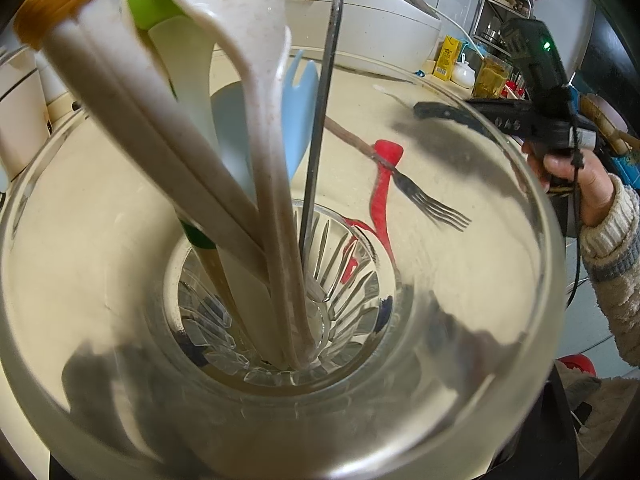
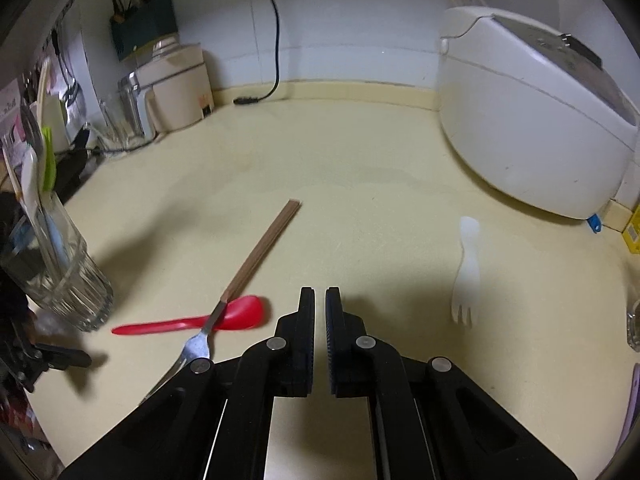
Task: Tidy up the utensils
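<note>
My left gripper's fingers point(image 1: 100, 384) show as dark shapes through both sides of a glass tumbler point(image 1: 500, 264) that fills the left wrist view, and they are shut on it. It holds several utensils: beige spoons point(image 1: 240, 128), a green-and-white one, a light blue spork point(image 1: 298, 120) and a metal handle. In the right wrist view the tumbler point(image 2: 68, 284) stands at the far left. A red spoon point(image 2: 228, 320) lies on the counter with a brown-handled metal fork point(image 2: 260, 248) across it. A white spork point(image 2: 466, 276) lies to the right. My right gripper point(image 2: 320, 294) hovers between them, shut and holding nothing.
A white rice cooker point(image 2: 532, 120) fills the back right. A cream appliance point(image 2: 176, 88) and a cord's plug point(image 2: 246, 100) sit along the back wall. A yellow carton point(image 1: 448, 58) and a jar point(image 1: 492, 76) stand beyond the right hand. The counter's middle point(image 2: 340, 168) is bare.
</note>
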A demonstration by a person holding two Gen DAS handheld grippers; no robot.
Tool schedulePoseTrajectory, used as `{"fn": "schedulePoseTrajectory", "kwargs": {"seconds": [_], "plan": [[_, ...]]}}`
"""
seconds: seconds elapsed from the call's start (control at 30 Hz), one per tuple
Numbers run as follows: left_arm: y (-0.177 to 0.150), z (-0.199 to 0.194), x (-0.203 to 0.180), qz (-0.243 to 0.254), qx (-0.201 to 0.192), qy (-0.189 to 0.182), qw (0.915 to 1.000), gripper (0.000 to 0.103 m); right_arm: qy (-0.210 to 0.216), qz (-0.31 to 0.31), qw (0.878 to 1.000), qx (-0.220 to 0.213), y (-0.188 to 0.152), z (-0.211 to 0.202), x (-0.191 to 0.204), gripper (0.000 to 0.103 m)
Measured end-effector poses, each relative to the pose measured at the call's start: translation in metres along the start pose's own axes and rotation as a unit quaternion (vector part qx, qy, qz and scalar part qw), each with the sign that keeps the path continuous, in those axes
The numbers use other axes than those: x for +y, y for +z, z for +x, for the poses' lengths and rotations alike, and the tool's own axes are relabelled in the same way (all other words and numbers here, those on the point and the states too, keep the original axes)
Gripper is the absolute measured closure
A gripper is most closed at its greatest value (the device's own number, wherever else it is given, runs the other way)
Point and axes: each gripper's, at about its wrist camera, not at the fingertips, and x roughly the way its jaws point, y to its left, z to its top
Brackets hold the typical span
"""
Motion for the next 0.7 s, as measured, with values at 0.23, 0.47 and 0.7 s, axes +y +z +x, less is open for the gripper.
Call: {"fn": "schedulePoseTrajectory", "kwargs": {"seconds": [0.23, 0.47, 0.7], "plan": [[0.0, 0.0, 0.002, -0.002, -0.001, -0.003, 1.0, 0.006, 0.014, 0.039, 0.999, -0.003, -0.006, -0.023, -0.03, 0.097], [0.0, 0.0, 0.003, -0.001, -0.001, -0.002, 1.0, 0.006, -0.004, 0.084, 0.996, -0.001, -0.02, -0.03, -0.06, 0.093], [0.0, 0.0, 0.002, 0.0, 0.0, -0.001, 1.0, 0.005, -0.078, 0.087, 0.993, 0.024, -0.021, -0.007, -0.067, 0.071]]}}
